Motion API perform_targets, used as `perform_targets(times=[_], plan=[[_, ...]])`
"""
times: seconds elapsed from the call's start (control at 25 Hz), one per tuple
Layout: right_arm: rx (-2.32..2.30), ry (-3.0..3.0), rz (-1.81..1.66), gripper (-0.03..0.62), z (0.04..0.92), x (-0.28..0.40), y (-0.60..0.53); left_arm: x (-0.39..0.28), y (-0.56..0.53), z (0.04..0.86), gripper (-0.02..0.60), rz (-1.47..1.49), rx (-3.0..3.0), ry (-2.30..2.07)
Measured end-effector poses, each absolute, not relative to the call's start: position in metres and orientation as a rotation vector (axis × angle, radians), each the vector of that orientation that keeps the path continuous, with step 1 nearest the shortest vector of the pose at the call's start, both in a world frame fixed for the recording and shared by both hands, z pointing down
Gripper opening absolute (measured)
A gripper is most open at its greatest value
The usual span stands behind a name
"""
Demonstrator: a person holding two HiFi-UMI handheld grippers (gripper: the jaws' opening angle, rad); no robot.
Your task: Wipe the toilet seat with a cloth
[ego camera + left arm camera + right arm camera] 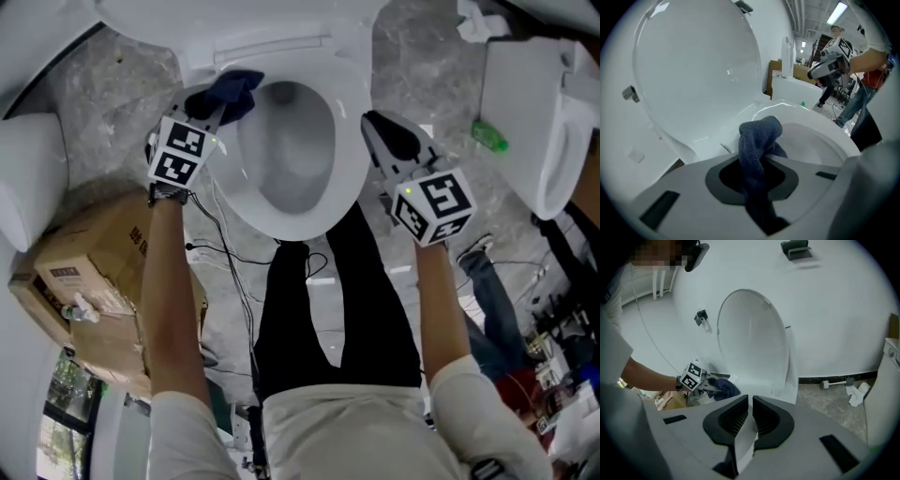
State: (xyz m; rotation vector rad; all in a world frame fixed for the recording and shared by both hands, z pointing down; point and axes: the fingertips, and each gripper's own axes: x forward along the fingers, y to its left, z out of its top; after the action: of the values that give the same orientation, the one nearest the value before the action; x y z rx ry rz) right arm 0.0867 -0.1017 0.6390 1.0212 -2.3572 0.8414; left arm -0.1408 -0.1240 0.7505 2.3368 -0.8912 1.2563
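The white toilet seat [352, 141] rings the bowl, and its lid [234, 19] stands raised behind. My left gripper [220, 111] is shut on a dark blue cloth [234, 92], which rests on the seat's back left part. In the left gripper view the cloth [759, 136] bunches up out of the jaws over the seat [806, 117]. My right gripper [377, 129] hovers by the seat's right side, jaws nearly together with only a thin slit and nothing in it. The right gripper view looks across at the lid [750, 338] and the cloth [726, 389].
A cardboard box [94, 272] stands on the floor at the left, with cables [225, 253] running beside it. Another white fixture [534, 112] is at the right, with a green object [487, 137] next to it. Another person's legs [487, 300] are at the right.
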Motion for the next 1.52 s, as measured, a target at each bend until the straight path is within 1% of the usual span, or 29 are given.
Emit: perform_targets(times=[0.16, 0.36, 0.52, 0.76, 0.96, 1.12, 1.28, 1.52], plan=[[0.987, -2.447, 0.868, 0.049, 0.628, 0.084, -0.107, -0.140, -0.143, 0.743, 0.057, 1.286, 2.380, -0.933], [1.015, -2.395, 0.843, 0.049, 0.632, 0.099, -0.108, -0.132, -0.170, 0.737, 0.055, 1.247, 2.384, -1.014], [1.087, -2.374, 0.848, 0.049, 0.629, 0.116, -0.111, -0.120, -0.195, 0.729, 0.052, 1.167, 2.382, -1.077], [1.197, -2.332, 0.828, 0.049, 0.611, 0.139, -0.106, -0.085, -0.212, 0.702, 0.052, 0.964, 2.432, -1.129], [1.253, -2.344, 0.804, 0.049, 0.589, 0.142, -0.103, -0.070, -0.207, 0.665, 0.052, 0.664, 2.414, -1.203], [1.284, -2.388, 0.828, 0.049, 0.564, 0.137, -0.099, -0.062, -0.192, 0.634, 0.052, 0.522, 2.419, -1.235], [1.312, -2.406, 0.814, 0.049, 0.540, 0.135, -0.094, -0.053, -0.169, 0.605, 0.052, 0.455, 2.442, -1.227], [1.266, -2.438, 0.697, 0.049, 0.491, 0.125, -0.086, -0.044, -0.137, 0.547, 0.052, 0.397, 2.496, -1.221]])
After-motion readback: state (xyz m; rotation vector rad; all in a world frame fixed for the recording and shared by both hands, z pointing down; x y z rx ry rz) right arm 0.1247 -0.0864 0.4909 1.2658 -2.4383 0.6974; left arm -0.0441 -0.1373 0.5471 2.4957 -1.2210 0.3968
